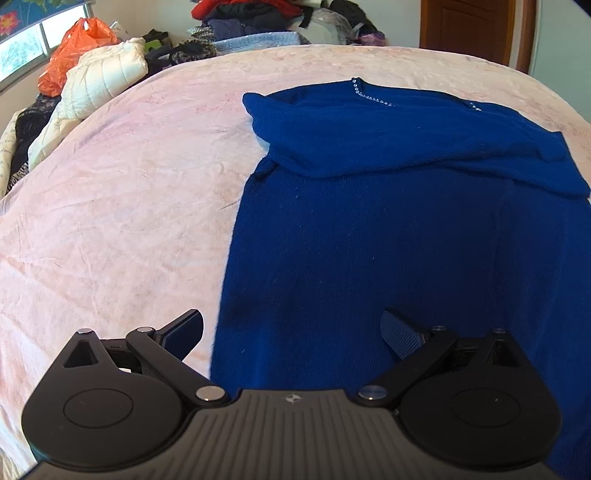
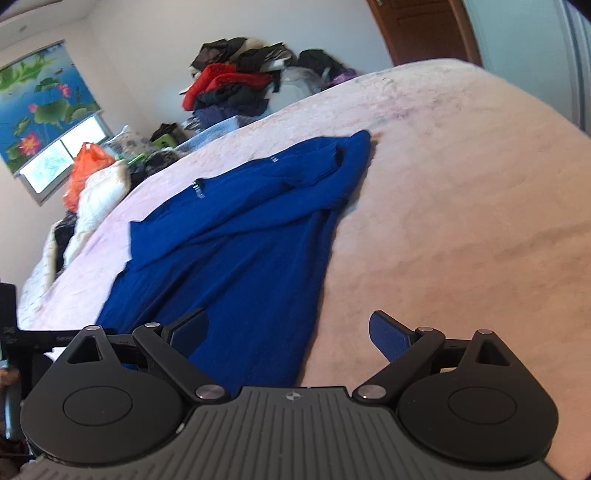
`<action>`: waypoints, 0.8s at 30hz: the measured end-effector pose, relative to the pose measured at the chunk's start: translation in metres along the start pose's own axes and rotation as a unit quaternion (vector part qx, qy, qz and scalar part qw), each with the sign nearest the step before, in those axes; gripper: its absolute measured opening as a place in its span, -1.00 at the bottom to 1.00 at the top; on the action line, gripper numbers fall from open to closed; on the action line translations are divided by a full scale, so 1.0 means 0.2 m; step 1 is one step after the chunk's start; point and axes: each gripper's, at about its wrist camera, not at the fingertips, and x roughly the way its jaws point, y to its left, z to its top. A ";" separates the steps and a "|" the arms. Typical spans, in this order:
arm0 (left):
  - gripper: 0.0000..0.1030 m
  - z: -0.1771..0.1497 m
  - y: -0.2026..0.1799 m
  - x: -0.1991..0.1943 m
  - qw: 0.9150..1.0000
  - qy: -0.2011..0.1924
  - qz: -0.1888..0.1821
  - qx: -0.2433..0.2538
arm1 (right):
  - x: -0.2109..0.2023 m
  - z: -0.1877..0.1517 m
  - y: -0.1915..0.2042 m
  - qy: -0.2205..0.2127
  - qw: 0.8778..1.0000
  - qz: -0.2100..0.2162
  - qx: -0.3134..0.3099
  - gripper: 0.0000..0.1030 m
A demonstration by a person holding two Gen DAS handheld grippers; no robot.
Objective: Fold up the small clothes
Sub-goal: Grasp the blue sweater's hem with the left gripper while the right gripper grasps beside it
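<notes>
A dark blue knit sweater [image 1: 388, 206] lies flat on the pink bed cover [image 1: 122, 192], its sleeves folded across the chest and a beaded neckline at the far end. My left gripper [image 1: 291, 332] is open and empty, hovering over the sweater's near left hem edge. In the right wrist view the same sweater [image 2: 236, 236] stretches away to the upper right. My right gripper [image 2: 288, 332] is open and empty, above the sweater's near right edge, its right finger over bare bed cover [image 2: 461, 221].
A heap of clothes [image 2: 240, 88] sits past the bed's far end. A white padded jacket [image 1: 92, 92] and an orange plastic bag [image 1: 77, 48] lie along the left side under a window. A brown door [image 1: 469, 26] is at the far right.
</notes>
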 end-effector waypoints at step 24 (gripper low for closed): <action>0.98 -0.42 0.45 -0.21 0.971 0.072 -0.229 0.013 | -0.17 -0.34 0.12 0.142 0.981 0.129 -0.027 0.51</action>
